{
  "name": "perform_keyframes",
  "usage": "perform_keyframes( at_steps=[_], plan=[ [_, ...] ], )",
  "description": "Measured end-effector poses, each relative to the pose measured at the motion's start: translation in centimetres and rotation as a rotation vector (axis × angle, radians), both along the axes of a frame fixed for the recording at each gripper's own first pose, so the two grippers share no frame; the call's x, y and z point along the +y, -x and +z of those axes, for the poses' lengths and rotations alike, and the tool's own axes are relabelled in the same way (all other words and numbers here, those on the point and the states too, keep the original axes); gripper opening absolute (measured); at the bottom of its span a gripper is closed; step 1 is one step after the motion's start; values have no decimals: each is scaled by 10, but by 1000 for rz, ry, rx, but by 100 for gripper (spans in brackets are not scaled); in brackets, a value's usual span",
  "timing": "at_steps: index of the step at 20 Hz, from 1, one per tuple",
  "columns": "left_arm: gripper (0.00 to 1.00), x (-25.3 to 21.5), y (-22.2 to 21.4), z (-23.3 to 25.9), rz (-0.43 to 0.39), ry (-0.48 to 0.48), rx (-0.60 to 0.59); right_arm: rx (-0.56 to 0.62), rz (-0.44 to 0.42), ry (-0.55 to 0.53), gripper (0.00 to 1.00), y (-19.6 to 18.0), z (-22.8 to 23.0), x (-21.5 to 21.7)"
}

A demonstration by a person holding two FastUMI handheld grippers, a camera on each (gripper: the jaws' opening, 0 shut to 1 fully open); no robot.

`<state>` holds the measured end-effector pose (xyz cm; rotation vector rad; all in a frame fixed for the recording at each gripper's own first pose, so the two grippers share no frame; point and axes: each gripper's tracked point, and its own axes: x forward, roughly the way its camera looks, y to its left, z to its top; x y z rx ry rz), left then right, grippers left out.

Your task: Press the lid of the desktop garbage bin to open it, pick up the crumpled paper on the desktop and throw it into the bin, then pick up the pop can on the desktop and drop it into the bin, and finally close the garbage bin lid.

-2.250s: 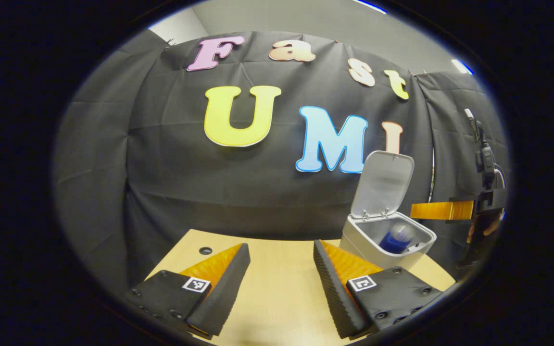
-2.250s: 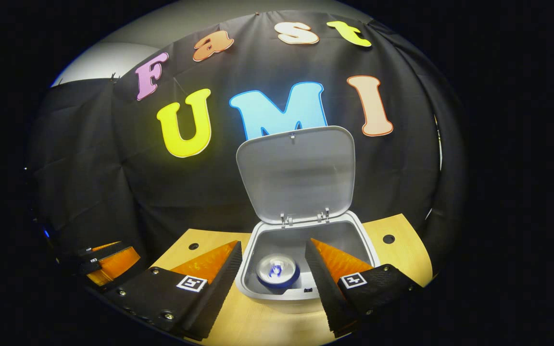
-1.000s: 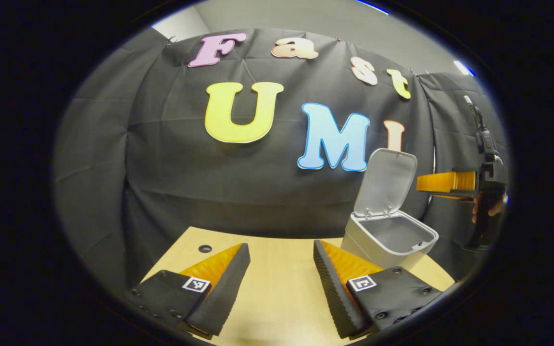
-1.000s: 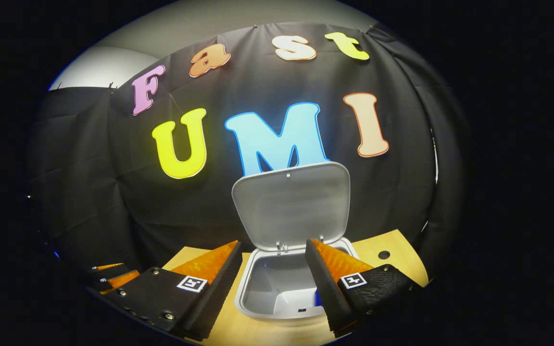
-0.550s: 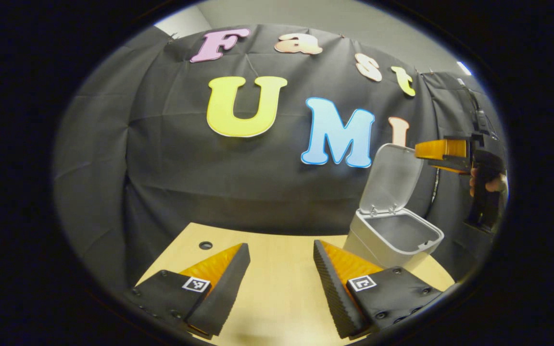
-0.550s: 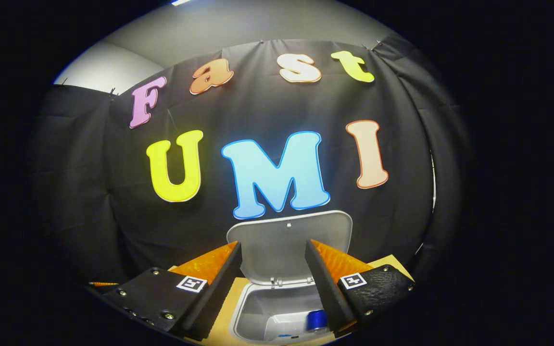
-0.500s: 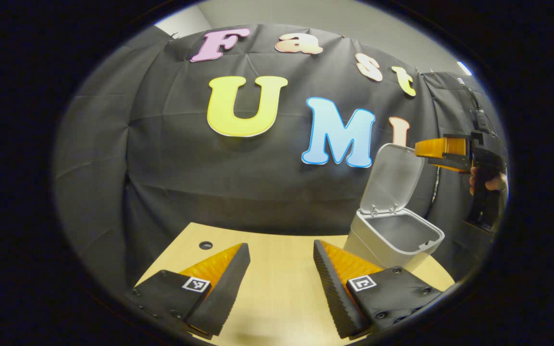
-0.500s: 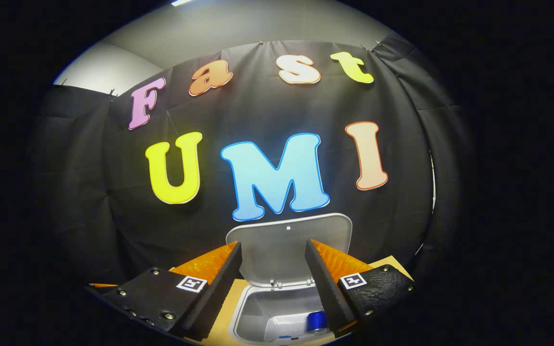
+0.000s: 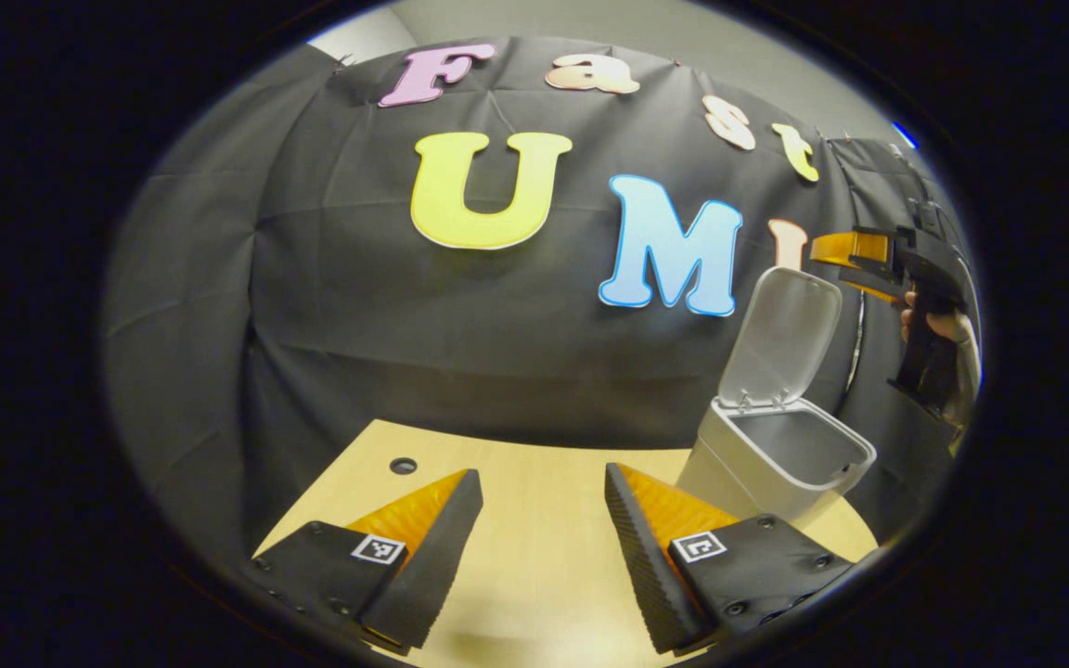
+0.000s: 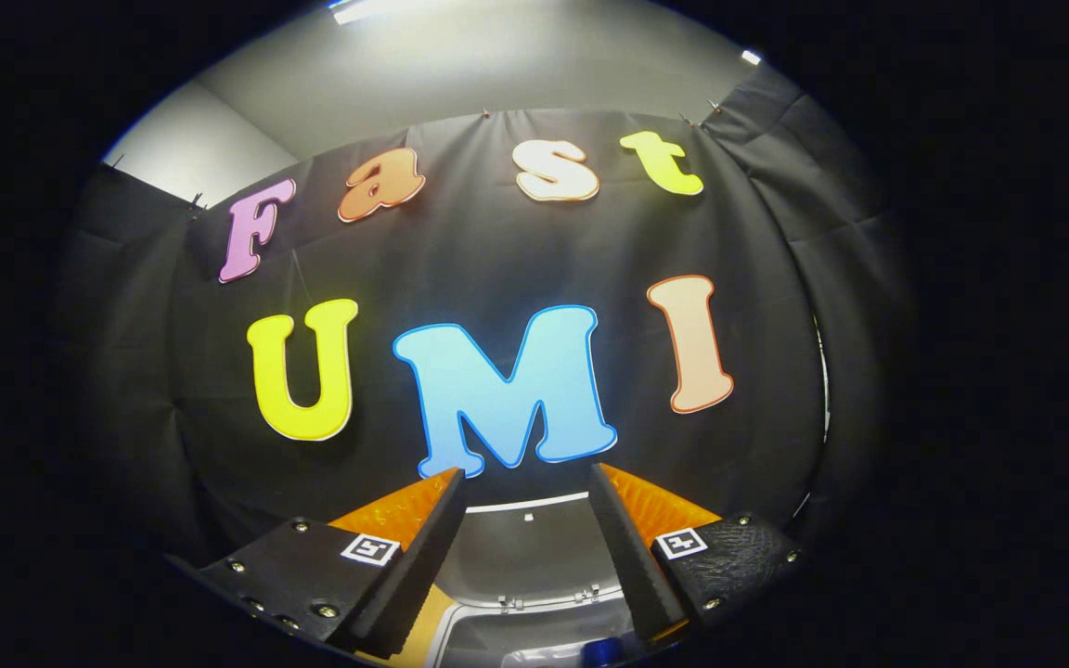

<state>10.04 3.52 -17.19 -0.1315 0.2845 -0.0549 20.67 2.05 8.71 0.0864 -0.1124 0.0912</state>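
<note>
Hovering above the desk (image 9: 534,557), the left claw (image 9: 544,492) had its two fingers spread wide with nothing between them. Each finger (image 9: 432,547) carried one small square black-and-white marker tag, two in all; the patterns held no readable writing. One round hole (image 9: 403,465) sat in the desk's far left part. Off to the right stood one bin (image 9: 780,464), its single lid (image 9: 780,339) raised upright on two small hinges.

In the right gripper view, the right claw (image 10: 527,501) was also wide apart and empty, held high above the bin (image 10: 534,640), with the top edge of the lid (image 10: 525,547) between its fingers. Two marker tags showed here too, one per finger. A sliver of one blue can (image 10: 601,652) lay inside the bin at the bottom edge. From the left gripper view, that right claw (image 9: 855,260) was just beside the lid's top, gripped by one hand (image 9: 938,329). No crumpled paper could be made out.
</note>
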Motion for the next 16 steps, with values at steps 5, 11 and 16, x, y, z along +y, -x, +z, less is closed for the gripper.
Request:
perform_keyframes(
  at_steps=[5,11,16],
  plan=[
    [92,9,2,-7,27,19,21,-8,1,19,85,-16,0,6],
    [92,20,7,-8,50,24,25,18,-4,84,86,-16,-9,12],
    [92,19,12,-7,53,36,22,33,-9,135,86,-7,-12,11]
  ],
)
